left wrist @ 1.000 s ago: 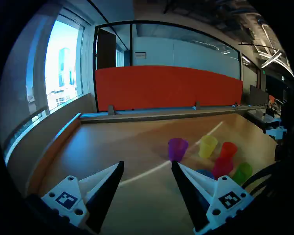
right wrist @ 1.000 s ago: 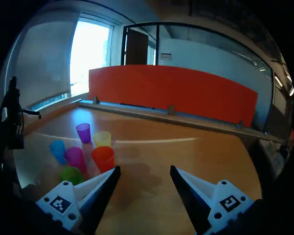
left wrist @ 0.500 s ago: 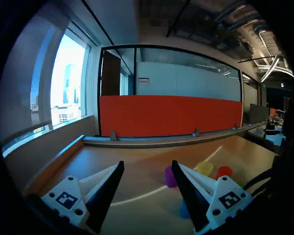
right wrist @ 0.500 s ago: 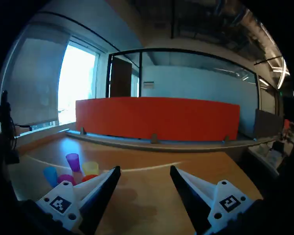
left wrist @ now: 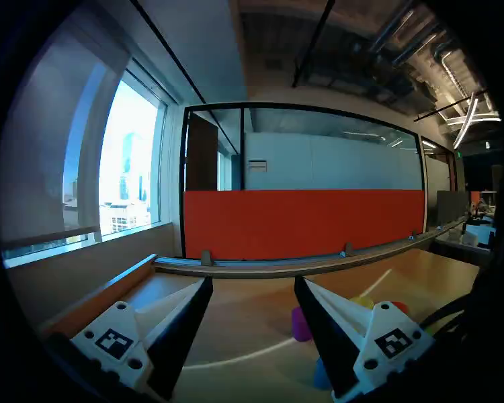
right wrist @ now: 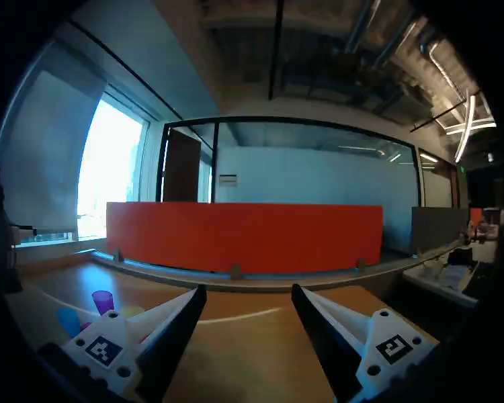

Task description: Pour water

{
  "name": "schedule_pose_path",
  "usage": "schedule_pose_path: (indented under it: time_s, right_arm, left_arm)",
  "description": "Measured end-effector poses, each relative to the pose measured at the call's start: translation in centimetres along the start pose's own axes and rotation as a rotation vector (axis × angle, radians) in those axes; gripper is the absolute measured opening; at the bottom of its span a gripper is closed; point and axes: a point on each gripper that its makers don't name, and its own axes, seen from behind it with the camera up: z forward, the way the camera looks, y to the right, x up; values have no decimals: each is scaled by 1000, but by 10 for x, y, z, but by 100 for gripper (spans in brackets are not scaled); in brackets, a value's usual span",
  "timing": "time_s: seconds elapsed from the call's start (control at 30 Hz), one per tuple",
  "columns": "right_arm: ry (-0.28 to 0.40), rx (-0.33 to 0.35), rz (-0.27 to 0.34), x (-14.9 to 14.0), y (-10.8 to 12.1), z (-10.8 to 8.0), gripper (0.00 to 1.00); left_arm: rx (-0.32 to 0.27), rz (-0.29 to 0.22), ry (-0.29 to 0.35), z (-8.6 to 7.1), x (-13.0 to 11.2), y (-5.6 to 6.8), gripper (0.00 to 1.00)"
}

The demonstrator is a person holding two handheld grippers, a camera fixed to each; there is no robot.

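Wooden table [left wrist: 245, 326], purple cup [left wrist: 300, 326] just beyond left claw [left wrist: 253, 279]

The right gripper [right wrist: 248, 287] hangs above the wooden table [right wrist: 252, 346], its fingers spread with nothing between them. At about eight o'clock stand a purple cup [right wrist: 103, 301], a blue cup [right wrist: 69, 321] and a yellow cup [right wrist: 132, 311] (partly hidden behind one finger). An orange partition [right wrist: 245, 235] crosses the far edge at twelve o'clock, and a bright window [right wrist: 111, 178] sits at ten.

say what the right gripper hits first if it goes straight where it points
Likely the orange partition beyond the table; the right gripper points over bare wood, the cups off to its left. Depth is unclear.
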Motion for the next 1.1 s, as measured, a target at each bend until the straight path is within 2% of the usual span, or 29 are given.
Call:
schedule_pose_path:
  time_s: [0.3, 0.6, 0.8, 1.1]
  right_arm:
    - [-6, -7, 17, -20, 0, -1, 98]
    - [1, -33, 41, -44, 7, -3, 98]
    - [7, -41, 44, -57, 10, -3, 98]
    - [-3, -23, 41, -78, 2, -5, 98]
  left_arm:
    - [-18, 18, 14, -4, -16, 9, 90]
    - [-1, 47, 16, -8, -52, 6, 90]
    - [3, 44, 29, -11, -65, 8, 89]
    - [8, 44, 41, -12, -78, 12, 90]
